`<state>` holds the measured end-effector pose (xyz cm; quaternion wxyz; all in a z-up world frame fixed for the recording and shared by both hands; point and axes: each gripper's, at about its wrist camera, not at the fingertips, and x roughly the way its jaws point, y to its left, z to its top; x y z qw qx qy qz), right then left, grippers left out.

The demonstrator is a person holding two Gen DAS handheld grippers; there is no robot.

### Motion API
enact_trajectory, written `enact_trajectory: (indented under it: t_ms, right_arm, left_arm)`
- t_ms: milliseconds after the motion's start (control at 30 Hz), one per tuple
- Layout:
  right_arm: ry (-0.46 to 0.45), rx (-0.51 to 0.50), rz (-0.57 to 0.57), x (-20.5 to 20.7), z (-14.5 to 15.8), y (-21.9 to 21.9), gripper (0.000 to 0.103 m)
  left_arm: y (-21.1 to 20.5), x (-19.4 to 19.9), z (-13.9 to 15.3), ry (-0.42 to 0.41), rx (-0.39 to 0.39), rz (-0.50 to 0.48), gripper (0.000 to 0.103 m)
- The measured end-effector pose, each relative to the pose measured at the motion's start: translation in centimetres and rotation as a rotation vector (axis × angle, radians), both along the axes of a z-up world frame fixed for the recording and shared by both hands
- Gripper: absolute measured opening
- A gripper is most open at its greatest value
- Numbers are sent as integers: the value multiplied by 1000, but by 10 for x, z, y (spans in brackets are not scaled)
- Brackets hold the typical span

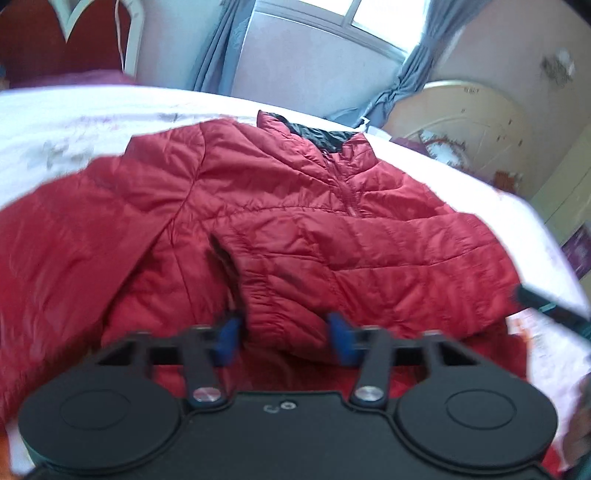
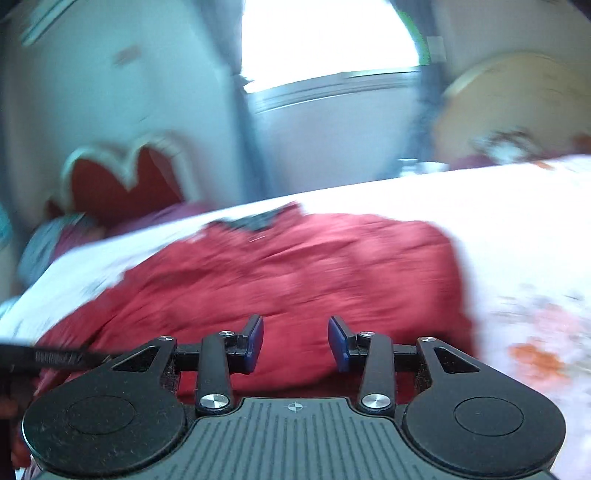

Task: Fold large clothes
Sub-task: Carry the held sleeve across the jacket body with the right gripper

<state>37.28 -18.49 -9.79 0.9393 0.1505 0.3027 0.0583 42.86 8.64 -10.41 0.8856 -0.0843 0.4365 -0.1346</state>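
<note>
Left wrist view: a red puffer jacket (image 1: 295,221) is laid flat on the bed (image 1: 74,122) for folding. A puffy fold is caught between the left gripper (image 1: 286,334) pads. The right gripper (image 2: 295,341) is held apart, with nothing gripped.

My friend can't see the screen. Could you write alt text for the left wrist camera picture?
A red puffer jacket, zipped and collar away from the camera, lies on a white floral bedspread. The left gripper has a fold of its hem between its blue pads. Behind are a window and grey curtains.
</note>
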Motion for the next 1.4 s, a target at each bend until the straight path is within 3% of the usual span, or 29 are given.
enact_trajectory:
  t_ms: [33, 67, 100, 233, 433, 567, 667, 733, 800, 867, 967, 1067, 1167, 1267, 1400]
  right_arm:
    - [2, 10, -40, 0, 0, -13, 35]
    - [12, 22, -76, 1, -2, -25, 24]
    - [29, 28, -114, 3, -4, -35, 19]
    - [71, 59, -208, 8, -12, -68, 18]
    - [94, 38, -138, 37, -27, -73, 18]
    - [236, -54, -109, 54, -65, -69, 18]
    - [230, -104, -69, 55, -63, -67, 18]
    - [201, -90, -74, 49, -52, -73, 18]
    - [149, -77, -94, 44, -35, -82, 18]
    - [120, -81, -106, 49, -24, -88, 18]
    - [122, -80, -90, 74, -21, -91, 18]
    - [134, -106, -65, 103, -29, -89, 18]
    - [167, -124, -58, 129, -45, -89, 18]
    - [217, -159, -61, 147, -64, -94, 18]
    - [210, -186, -55, 152, -74, -96, 18]
  left_arm:
    - [-2, 3, 0, -9, 5, -3, 19]
    - [-2, 5, 3, -28, -6, 3, 19]
    - [-3, 5, 9, -61, -4, 11, 19]
    - [6, 1, 35, -193, 57, 44, 18]
    - [18, 8, 12, -118, 116, 58, 18]
    - [14, 12, -7, -80, 133, 87, 18]
    - [16, 15, -13, -70, 148, 72, 19]
    - [19, 10, -4, -93, 169, 90, 35]
    - [25, -4, 11, -184, 212, 173, 49]
    - [29, -15, 21, -257, 197, 236, 50]
    - [14, -10, 20, -288, 184, 175, 50]
    - [-10, 17, 7, -247, 208, 73, 49]
    - [-22, 44, -6, -177, 253, 33, 48]
    - [-21, 59, -20, -154, 281, 12, 50]
    - [-20, 62, -31, -161, 291, -8, 51]
